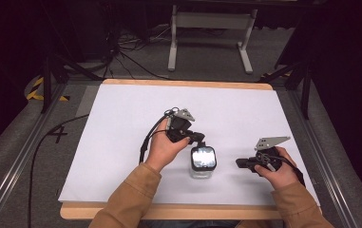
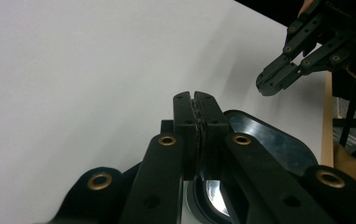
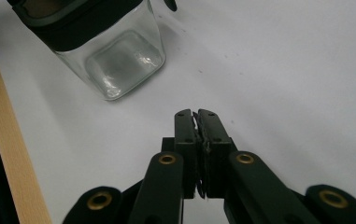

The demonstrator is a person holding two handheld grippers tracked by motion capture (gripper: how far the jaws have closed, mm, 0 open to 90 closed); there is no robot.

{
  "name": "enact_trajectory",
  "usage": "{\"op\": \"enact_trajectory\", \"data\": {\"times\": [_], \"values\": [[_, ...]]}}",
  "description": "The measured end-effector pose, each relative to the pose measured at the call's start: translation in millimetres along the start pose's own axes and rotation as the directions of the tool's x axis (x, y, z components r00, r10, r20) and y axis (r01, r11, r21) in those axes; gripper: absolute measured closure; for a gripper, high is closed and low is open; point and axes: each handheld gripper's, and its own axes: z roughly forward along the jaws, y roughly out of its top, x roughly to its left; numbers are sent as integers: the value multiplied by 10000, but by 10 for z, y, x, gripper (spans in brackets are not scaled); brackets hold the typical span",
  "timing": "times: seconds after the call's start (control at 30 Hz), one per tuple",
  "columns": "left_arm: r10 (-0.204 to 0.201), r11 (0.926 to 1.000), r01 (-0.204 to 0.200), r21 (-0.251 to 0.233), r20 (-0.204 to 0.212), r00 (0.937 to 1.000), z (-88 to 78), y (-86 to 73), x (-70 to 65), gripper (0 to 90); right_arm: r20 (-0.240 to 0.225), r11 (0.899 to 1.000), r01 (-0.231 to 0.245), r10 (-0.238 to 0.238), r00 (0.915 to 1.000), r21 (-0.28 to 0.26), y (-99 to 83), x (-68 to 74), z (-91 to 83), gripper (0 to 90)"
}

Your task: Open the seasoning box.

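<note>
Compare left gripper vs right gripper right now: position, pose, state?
Position: the left gripper sits at the glass jar's black lid, its tips over the rim; the right gripper is off to the jar's side on the white sheet, apart from it.
Pose: in the high view, the left gripper points right and toward the person; the right gripper points left at the jar.
Shared: both have jaws closed, pads together, holding nothing.
</note>
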Motion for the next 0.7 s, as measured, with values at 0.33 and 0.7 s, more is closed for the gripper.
{"op": "enact_trajectory", "data": {"times": [0.33,0.7], "values": [[-36,9999,36,118,23,10000,34,-12,14,895,-64,10000,41,-41,10000,-23,6,22,9,865],[-161,9998,160,89,83,9998,37,-14,24,897,-168,9991,327,-331,9993,-256,71,124,-6,864]]}}
